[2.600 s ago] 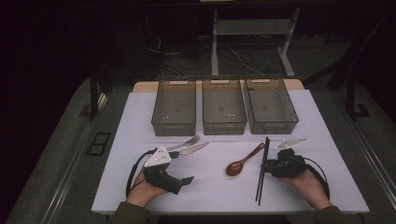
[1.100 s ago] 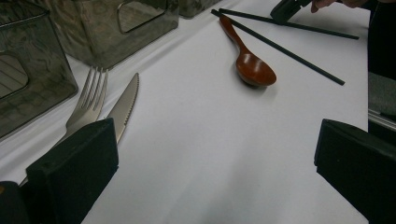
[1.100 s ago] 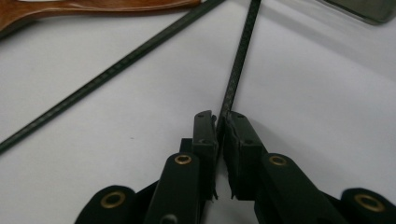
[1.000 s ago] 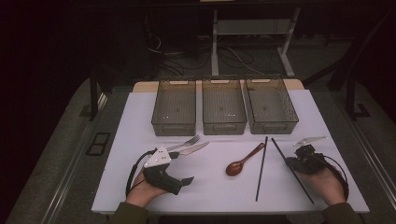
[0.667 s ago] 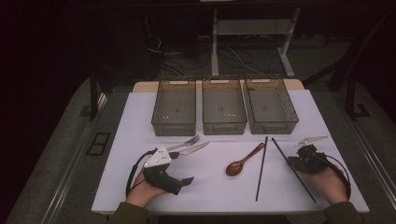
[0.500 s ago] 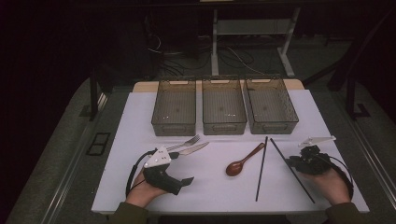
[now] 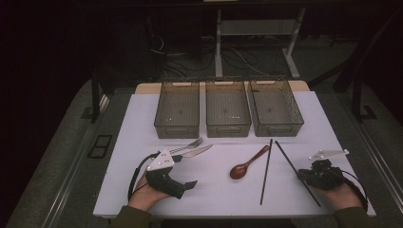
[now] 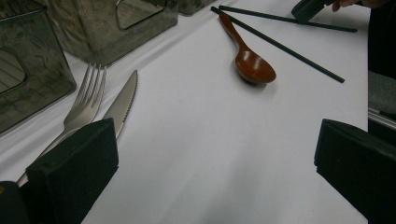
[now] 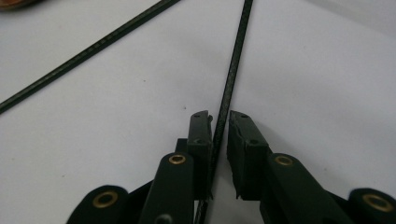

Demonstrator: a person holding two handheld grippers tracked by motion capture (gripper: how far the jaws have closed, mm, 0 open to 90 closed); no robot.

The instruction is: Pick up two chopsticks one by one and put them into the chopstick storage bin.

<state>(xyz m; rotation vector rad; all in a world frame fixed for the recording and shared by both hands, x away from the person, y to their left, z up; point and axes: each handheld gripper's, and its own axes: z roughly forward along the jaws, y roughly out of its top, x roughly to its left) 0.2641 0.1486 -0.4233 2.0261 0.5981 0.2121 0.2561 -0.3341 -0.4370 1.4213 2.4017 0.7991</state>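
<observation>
While three clear plastic bins [image 7: 177, 110] sit empty, two thin black chopsticks [image 7: 266, 170] lie apart (one between the right gripper [image 9: 221, 122]'s barely parted jaws); the left gripper [image 8: 210, 154] gapes wide.

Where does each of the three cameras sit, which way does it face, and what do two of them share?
High view: above the person's side, looking forward and down on the table and three bins; both hands with left gripper and right gripper enter from below.
Left gripper view: rides the left gripper, looking low across fork, knife and spoon; its wide-apart jaws show.
Right gripper view: rides the right gripper, looking down on a chopstick between its near-closed jaws.
Shared: both chopsticks show in all three.
</observation>
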